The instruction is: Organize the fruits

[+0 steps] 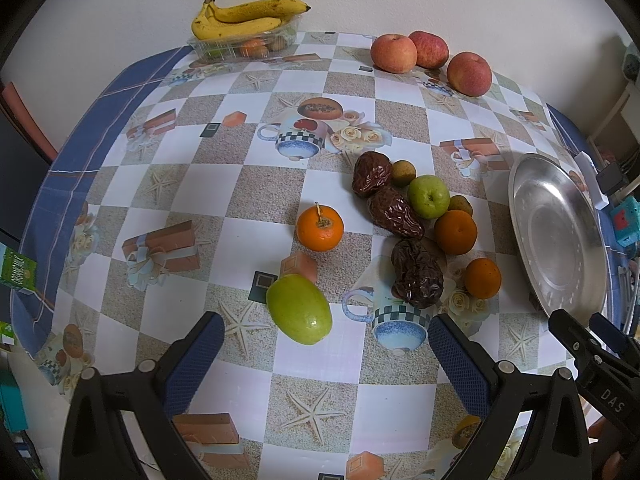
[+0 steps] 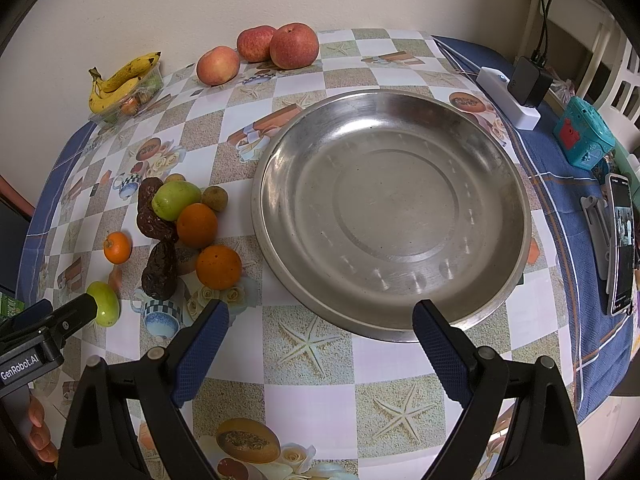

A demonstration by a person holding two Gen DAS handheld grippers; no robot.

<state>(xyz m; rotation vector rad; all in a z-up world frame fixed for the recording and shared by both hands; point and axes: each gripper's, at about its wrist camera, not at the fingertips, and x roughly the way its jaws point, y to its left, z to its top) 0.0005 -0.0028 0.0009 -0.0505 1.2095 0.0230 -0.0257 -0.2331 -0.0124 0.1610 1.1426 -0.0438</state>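
Observation:
A pile of small fruit lies on the patterned tablecloth: oranges (image 1: 455, 232), dark dates (image 1: 417, 274), a green apple (image 1: 428, 196), small brown fruits. A stemmed orange (image 1: 319, 228) and an oval green fruit (image 1: 299, 309) lie apart, nearest my left gripper (image 1: 324, 354), which is open and empty just in front of the green fruit. An empty steel plate (image 2: 392, 216) sits right of the pile (image 2: 196, 226). My right gripper (image 2: 320, 344) is open and empty at the plate's near rim.
Three red apples (image 1: 428, 60) and a clear tray with bananas (image 1: 244, 16) stand at the back by the wall. A phone on a stand (image 2: 620, 244), a teal gadget (image 2: 584, 136) and a charger block (image 2: 520, 88) sit at the table's right edge.

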